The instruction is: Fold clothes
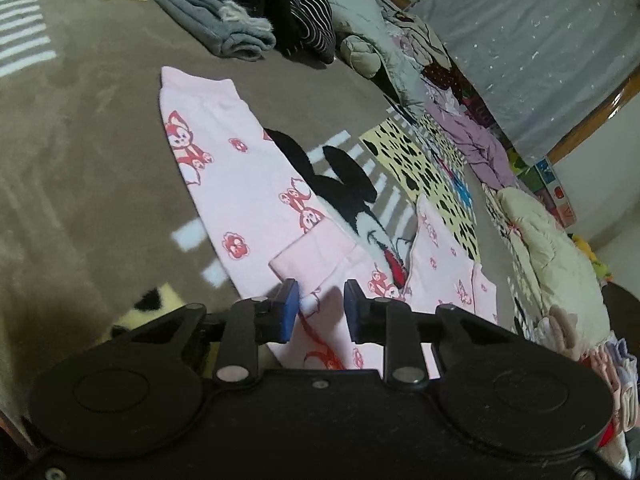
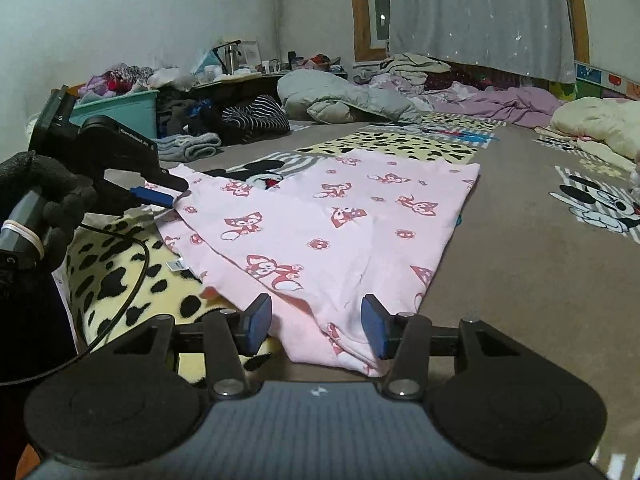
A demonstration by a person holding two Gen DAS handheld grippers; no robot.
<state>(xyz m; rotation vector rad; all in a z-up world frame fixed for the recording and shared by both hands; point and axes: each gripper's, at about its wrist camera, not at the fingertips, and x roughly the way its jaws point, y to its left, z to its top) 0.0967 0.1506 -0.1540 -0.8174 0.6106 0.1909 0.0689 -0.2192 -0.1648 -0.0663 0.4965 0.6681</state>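
My pink fox-print top (image 2: 320, 224) lies spread flat on the brown blanket (image 2: 520, 264), one sleeve (image 1: 224, 168) stretched toward 11 o'clock in the left view. My left claw (image 1: 321, 304) stands apart over the other cuff; my right claw (image 2: 316, 322) stands apart, straddling the near hem. I judge a grasp is forming; next, both must close on cloth only, not blanket.

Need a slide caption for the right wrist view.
Open right hand-held gripper straddling the pink garment's near edge on the blanket.
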